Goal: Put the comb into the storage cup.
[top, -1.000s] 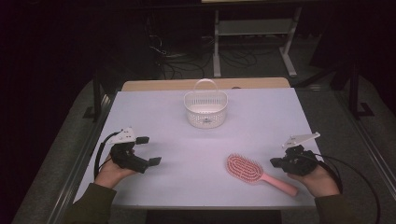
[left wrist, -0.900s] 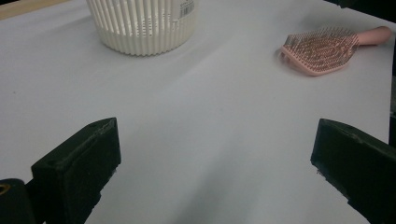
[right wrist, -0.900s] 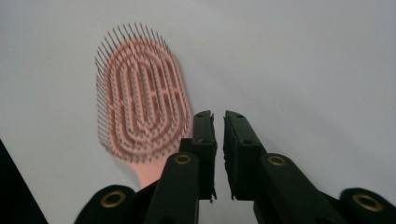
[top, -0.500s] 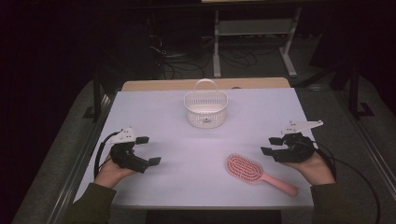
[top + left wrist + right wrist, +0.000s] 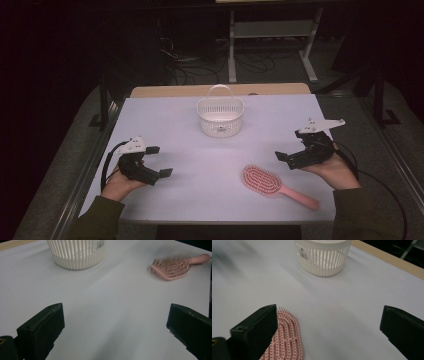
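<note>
A pink hairbrush (image 5: 277, 186) lies bristles up at the front right of the white table (image 5: 170, 120), handle toward the right front corner. It also appears in the left gripper view (image 5: 175, 266) and the right gripper view (image 5: 285, 340). A white slatted basket (image 5: 220, 116) with its handle raised stands at the middle back. My right gripper (image 5: 290, 145) hovers open just right of the brush head and holds nothing; in its own view (image 5: 328, 312) the brush lies by the left jaw. My left gripper (image 5: 160, 161) rests open at the front left, its jaws (image 5: 115, 312) wide apart over bare table.
The basket (image 5: 323, 256) carries a small label on its side. A wooden strip (image 5: 220, 90) runs along the table's far edge. Beyond it the dark floor holds cables and a metal stand (image 5: 270, 35). Each gripper trails a black cable.
My right gripper has lifted and moved away from the brush handle toward the far side, now level with the brush head. The left gripper has stayed put.
</note>
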`<state>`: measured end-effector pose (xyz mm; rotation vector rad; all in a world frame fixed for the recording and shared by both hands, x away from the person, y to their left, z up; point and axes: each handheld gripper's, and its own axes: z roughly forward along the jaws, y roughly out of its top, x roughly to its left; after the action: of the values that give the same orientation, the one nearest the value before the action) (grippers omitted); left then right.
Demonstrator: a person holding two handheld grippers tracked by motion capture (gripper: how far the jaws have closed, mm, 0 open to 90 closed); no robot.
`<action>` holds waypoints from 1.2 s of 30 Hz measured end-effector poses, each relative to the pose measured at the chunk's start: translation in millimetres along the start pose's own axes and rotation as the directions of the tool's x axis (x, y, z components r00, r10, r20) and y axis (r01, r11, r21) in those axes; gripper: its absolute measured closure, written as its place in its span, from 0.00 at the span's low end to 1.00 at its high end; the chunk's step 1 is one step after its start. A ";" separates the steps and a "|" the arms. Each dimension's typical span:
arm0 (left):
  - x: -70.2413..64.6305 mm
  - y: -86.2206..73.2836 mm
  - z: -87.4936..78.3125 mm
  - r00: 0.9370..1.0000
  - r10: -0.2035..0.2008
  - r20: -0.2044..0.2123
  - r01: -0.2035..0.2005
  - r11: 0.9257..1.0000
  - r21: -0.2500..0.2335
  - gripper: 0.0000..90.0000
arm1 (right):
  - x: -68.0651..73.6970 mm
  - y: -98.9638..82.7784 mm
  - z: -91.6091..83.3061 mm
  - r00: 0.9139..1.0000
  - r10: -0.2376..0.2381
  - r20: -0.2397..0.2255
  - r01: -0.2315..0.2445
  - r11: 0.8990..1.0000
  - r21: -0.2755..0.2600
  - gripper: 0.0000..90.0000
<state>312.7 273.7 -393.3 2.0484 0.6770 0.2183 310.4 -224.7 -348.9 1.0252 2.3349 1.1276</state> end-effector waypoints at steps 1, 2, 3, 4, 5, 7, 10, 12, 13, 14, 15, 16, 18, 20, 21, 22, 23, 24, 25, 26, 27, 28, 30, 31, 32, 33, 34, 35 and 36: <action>0.0 0.0 0.0 1.000 0.000 0.000 0.000 1.000 0.000 0.01 | 0.0 0.0 0.0 1.000 0.000 0.000 0.000 1.000 0.000 0.00; -0.2 0.0 0.1 1.000 -0.001 0.000 0.001 1.000 -0.001 0.01 | 0.4 1.0 -0.3 1.000 -0.001 0.002 0.001 1.000 -0.002 0.00; -0.2 0.0 -0.1 1.000 0.000 0.000 0.000 1.000 0.000 0.01 | 0.9 1.4 -1.5 1.000 -0.007 0.004 0.007 1.000 -0.006 0.00; -0.2 -0.1 -0.3 1.000 0.001 -0.001 -0.001 1.000 0.000 0.01 | 0.8 1.3 -1.8 1.000 -0.006 0.007 0.006 1.000 -0.009 0.00; -0.2 -0.1 -0.3 1.000 0.001 -0.001 -0.001 1.000 0.000 0.01 | 0.8 1.3 -1.8 1.000 -0.006 0.007 0.006 1.000 -0.009 0.00; 0.0 -0.1 -0.6 1.000 0.002 -0.002 -0.002 1.000 0.000 0.01 | 0.6 0.7 -2.6 1.000 -0.003 0.014 0.003 1.000 -0.010 0.00; -0.2 -0.2 -0.7 1.000 0.002 -0.002 -0.002 1.000 0.000 0.01 | 0.0 -1.0 -4.6 1.000 0.003 0.009 -0.003 1.000 -0.012 0.00; -0.2 -0.2 -0.5 1.000 0.002 -0.002 -0.002 1.000 0.001 0.01 | -0.1 -1.3 -5.2 1.000 0.003 0.008 -0.003 1.000 -0.012 0.00; -0.3 -0.2 -0.3 1.000 0.002 -0.001 -0.002 1.000 0.002 0.01 | -0.1 -1.5 -6.0 1.000 0.005 0.008 -0.005 1.000 -0.012 0.00; -0.3 -0.2 -0.2 1.000 0.002 0.000 -0.002 1.000 0.003 0.01 | -0.5 -1.8 -6.6 1.000 0.004 0.008 -0.004 1.000 -0.014 0.00; -0.3 -0.2 -0.3 1.000 0.004 0.000 -0.004 1.000 0.004 0.01 | -0.9 -2.1 -7.3 1.000 0.004 0.006 -0.003 1.000 -0.016 0.00; -0.5 -0.2 -0.4 1.000 0.003 0.000 -0.003 1.000 0.005 0.01 | -0.9 -2.4 -8.2 1.000 0.008 0.005 -0.007 1.000 -0.018 0.00; -0.3 -0.3 -0.6 1.000 0.002 -0.002 -0.002 1.000 0.002 0.01 | -1.4 -3.2 -9.8 1.000 0.008 0.002 -0.008 1.000 -0.018 0.00; -0.2 -0.5 -1.0 1.000 0.004 -0.004 -0.004 1.000 0.002 0.01 | -1.5 -4.1 -11.5 1.000 0.004 -0.003 -0.004 1.000 -0.019 0.00; -0.3 -0.5 -1.1 1.000 0.004 -0.004 -0.004 1.000 0.003 0.01 | -1.2 -4.4 -12.5 1.000 0.002 -0.003 -0.002 1.000 -0.019 0.00; -0.6 -0.6 -1.3 1.000 0.003 -0.004 -0.003 1.000 0.003 0.01 | -0.8 -4.9 -13.3 1.000 0.000 -0.004 0.000 1.000 -0.017 0.00; -0.7 -0.7 -1.3 1.000 0.002 -0.004 -0.002 1.000 0.002 0.01 | 0.3 -5.7 -14.9 1.000 -0.003 -0.009 0.002 1.000 -0.017 0.00; -0.9 -0.8 -1.3 1.000 0.002 -0.003 -0.002 1.000 0.004 0.01 | 0.3 -5.7 -14.9 1.000 -0.003 -0.009 0.002 1.000 -0.017 0.00; -1.1 -0.8 -1.2 1.000 0.003 -0.003 -0.003 1.000 0.006 0.01 | 1.0 -5.9 -15.5 1.000 -0.007 -0.012 0.007 1.000 -0.017 0.00; -1.3 -0.7 -1.2 1.000 0.003 -0.003 -0.003 1.000 0.006 0.01 | 1.5 -6.0 -15.8 1.000 -0.009 -0.013 0.009 1.000 -0.017 0.00; -1.3 -0.6 -1.1 1.000 0.003 -0.002 -0.003 1.000 0.005 0.01 | 2.3 -6.2 -16.1 1.000 -0.011 -0.018 0.011 1.000 -0.017 0.00; -1.2 -0.4 -1.1 1.000 0.004 -0.002 -0.004 1.000 0.005 0.01 | 2.9 -6.4 -16.3 1.000 -0.014 -0.021 0.014 1.000 -0.017 0.00; -1.2 -0.4 -1.1 1.000 0.004 -0.002 -0.004 1.000 0.004 0.01 | 4.5 -7.0 -16.8 0.999 -0.019 -0.027 0.018 1.000 -0.013 0.00; -1.1 -0.6 -1.1 1.000 0.005 -0.002 -0.005 1.000 0.007 0.01 | 5.0 -7.5 -17.0 0.999 -0.024 -0.029 0.024 1.000 -0.011 0.00; -0.8 -0.7 -1.2 1.000 0.002 -0.004 -0.002 1.000 0.005 0.01 | 5.3 -7.9 -17.3 0.999 -0.028 -0.030 0.027 1.000 -0.009 0.00; -0.2 -0.7 -1.6 1.000 0.004 -0.007 -0.003 1.000 0.004 0.01 | 5.7 -8.4 -17.3 0.999 -0.028 -0.032 0.028 1.000 -0.006 0.00; -0.1 -0.7 -1.9 1.000 0.002 -0.006 -0.002 1.000 0.003 0.01 | 6.2 -9.1 -17.4 0.999 -0.029 -0.034 0.029 1.000 -0.002 0.00; -0.1 -0.7 -2.1 1.000 0.002 -0.007 -0.002 1.000 0.003 0.01 | 6.9 -10.6 -17.0 0.999 -0.038 -0.036 0.038 0.999 0.004 0.00; -0.1 -0.7 -2.0 1.000 0.002 -0.008 -0.002 1.000 0.003 0.01 | 7.2 -11.3 -17.1 0.999 -0.039 -0.037 0.039 0.999 0.007 0.00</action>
<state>311.5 275.4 -392.8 2.0522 0.6800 0.2268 290.5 -233.3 -347.1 0.9657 2.3791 1.1323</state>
